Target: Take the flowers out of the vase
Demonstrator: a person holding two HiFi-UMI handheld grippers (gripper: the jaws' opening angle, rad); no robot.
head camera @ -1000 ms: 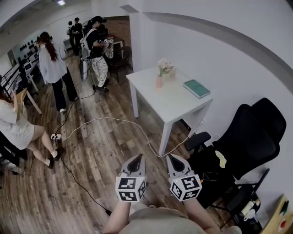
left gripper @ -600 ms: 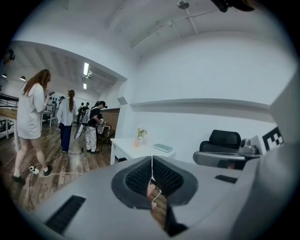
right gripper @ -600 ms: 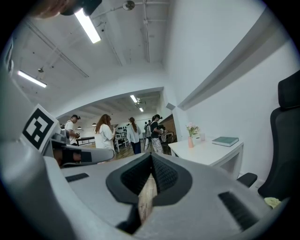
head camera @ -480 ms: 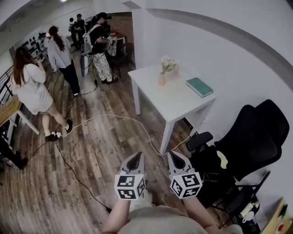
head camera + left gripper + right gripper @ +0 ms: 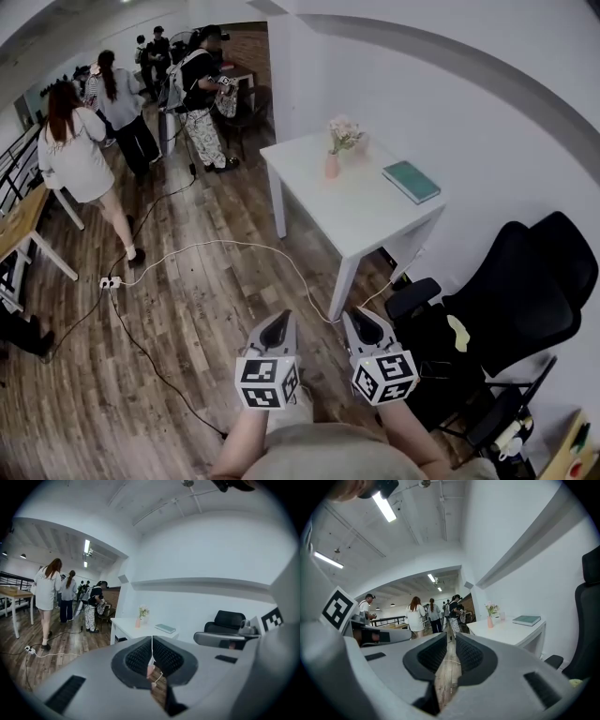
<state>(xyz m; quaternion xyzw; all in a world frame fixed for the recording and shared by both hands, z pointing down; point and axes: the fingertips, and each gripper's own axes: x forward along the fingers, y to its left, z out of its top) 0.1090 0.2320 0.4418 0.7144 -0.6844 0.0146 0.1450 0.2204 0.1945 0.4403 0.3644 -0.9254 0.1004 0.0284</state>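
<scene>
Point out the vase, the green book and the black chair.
vase (image 5: 331, 167), head view, its pink body
green book (image 5: 412, 182), head view, middle of its cover
black chair (image 5: 525, 286), head view, its backrest

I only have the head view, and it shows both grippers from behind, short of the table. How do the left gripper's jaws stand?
Observer: In the left gripper view, the left gripper has its jaws together with nothing between them.
Operator: And the right one?
Observer: The right gripper has its jaws a narrow gap apart and opening. Only floor shows through the gap.
Operator: Is it lined up on the vase?
Observer: No. In the right gripper view the vase, with the flowers in it, stands off to the right of the jaws' line.
</scene>
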